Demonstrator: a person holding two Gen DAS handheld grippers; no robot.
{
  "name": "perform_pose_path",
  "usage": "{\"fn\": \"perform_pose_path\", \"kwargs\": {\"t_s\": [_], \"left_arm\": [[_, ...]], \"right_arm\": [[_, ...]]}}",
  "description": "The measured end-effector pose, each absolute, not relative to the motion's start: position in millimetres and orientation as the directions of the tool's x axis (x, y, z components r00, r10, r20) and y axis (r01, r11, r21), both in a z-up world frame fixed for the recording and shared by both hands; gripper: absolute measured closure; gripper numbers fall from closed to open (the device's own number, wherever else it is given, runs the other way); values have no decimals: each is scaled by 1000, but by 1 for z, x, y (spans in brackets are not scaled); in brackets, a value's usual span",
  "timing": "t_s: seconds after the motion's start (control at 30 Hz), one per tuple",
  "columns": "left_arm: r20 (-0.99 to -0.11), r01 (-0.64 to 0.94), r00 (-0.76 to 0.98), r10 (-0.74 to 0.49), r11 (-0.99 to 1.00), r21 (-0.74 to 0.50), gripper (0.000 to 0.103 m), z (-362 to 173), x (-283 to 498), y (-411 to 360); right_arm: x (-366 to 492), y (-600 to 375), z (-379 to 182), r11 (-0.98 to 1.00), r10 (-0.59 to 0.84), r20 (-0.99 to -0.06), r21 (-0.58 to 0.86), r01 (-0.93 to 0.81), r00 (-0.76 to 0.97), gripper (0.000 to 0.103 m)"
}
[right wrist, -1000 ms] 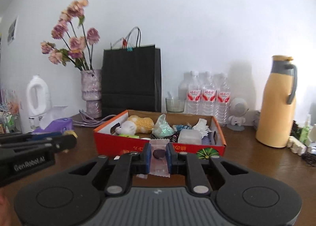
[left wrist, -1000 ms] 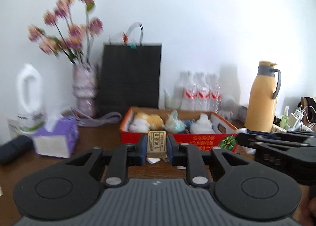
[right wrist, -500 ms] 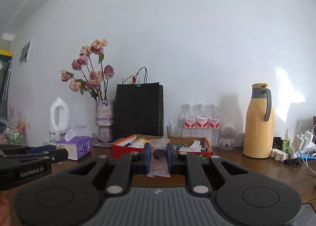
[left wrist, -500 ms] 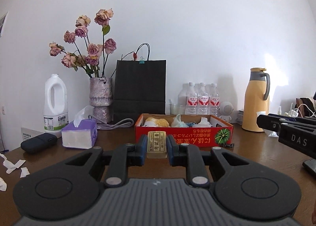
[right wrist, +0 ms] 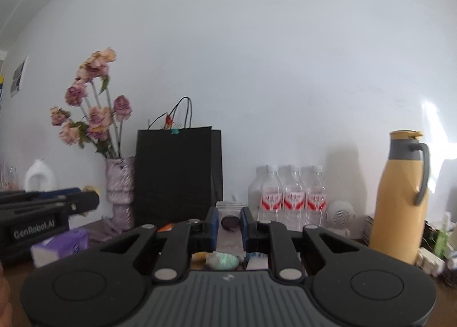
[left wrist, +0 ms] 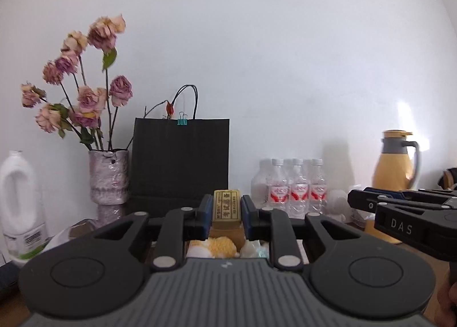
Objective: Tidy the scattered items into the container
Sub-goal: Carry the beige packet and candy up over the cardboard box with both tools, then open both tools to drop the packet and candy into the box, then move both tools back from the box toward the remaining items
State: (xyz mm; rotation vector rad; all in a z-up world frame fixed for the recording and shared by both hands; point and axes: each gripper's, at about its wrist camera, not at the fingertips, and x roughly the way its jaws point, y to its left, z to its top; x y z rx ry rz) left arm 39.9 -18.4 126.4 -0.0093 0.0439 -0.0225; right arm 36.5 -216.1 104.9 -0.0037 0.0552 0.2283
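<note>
My left gripper (left wrist: 227, 208) is shut on a small gold box (left wrist: 226, 206) with printed characters and holds it above the cardboard box, whose contents, a yellow-white soft item (left wrist: 212, 245) and pale wrapped items, show just below the fingers. My right gripper (right wrist: 229, 220) is shut on a clear plastic bag with a dark round piece (right wrist: 230, 220) inside, also above the box contents, where a green wrapped item (right wrist: 224, 260) shows. Each gripper appears at the edge of the other's view, the right one (left wrist: 400, 213) and the left one (right wrist: 42, 207).
A black paper bag (left wrist: 181, 161) stands behind the box. A vase of dried roses (left wrist: 108, 175) and a white jug (left wrist: 17, 201) are at the left. Water bottles (left wrist: 297, 187) and a yellow thermos (right wrist: 400, 198) are at the right. A purple tissue box (right wrist: 61, 247) sits at the left.
Both grippers have moved forward and over the red cardboard box with their items held; the box front has dropped out of sight below the fingers.
</note>
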Motion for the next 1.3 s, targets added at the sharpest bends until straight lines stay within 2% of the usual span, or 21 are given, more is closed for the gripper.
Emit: {"fn": "perform_pose_path", "kwargs": {"t_s": [0.07,0.13,0.17,0.23,0.27,0.33,0.43,0.5,0.63,0.67,0.7,0.73,0.83,0.93,1.07,1.13,1.23,1.3], "left_arm": [[-57,27,998,-28,999,-20,81,129,71,-17],[-118,55,991,-57,998,-22,81,130,106,-16],[-179,75,981,-78,997,-25,81,131,129,-15],[-378,119,916,-135,991,-66,81,129,182,-12],[-485,133,858,-170,985,-110,81,124,210,-9],[-640,159,732,-233,972,-171,81,111,257,-7],[-750,135,638,-174,984,-114,81,91,305,-9],[-796,131,583,-166,985,-110,81,77,325,-7],[-852,128,494,-174,984,-127,79,54,342,-4],[-853,131,493,-170,984,-120,76,52,342,-3],[-852,133,497,-167,984,-116,75,52,341,-2],[-851,133,499,-165,985,-112,75,53,341,-2],[-849,122,503,-166,985,-120,72,64,342,3],[-849,106,504,-160,987,-123,54,81,341,5],[-838,47,535,-104,994,-94,24,102,331,7],[-836,30,542,-84,996,-81,21,109,324,10],[-835,8,546,-63,998,-70,19,118,310,16],[-821,-19,570,-30,999,-50,18,124,299,19]], "right_arm": [[70,-216,113,975,223,-74,13,-223,972,88],[105,-218,117,968,252,-148,40,-249,956,88],[126,-218,118,960,279,-232,43,-276,932,88],[180,-219,116,940,334,-455,98,-327,825,88],[206,-221,112,923,379,-544,159,-351,749,88],[256,-224,99,894,440,-683,271,-358,583,88],[304,-217,76,892,431,-813,316,-324,393,88],[322,-207,63,906,379,-864,274,-323,330,88],[340,-194,41,929,300,-910,211,-305,285,82],[344,-195,38,928,307,-912,223,-297,273,77],[346,-196,35,928,315,-911,238,-286,264,66],[347,-197,34,927,323,-910,249,-280,260,61],[349,-202,46,927,333,-901,260,-269,279,60],[350,-215,67,932,332,-888,256,-255,319,55],[349,-238,83,956,274,-892,211,-206,360,44],[344,-252,85,967,240,-901,187,-175,362,37],[332,-274,89,974,219,-901,183,-130,374,31],[323,-284,92,977,214,-895,186,-108,391,30]]}}
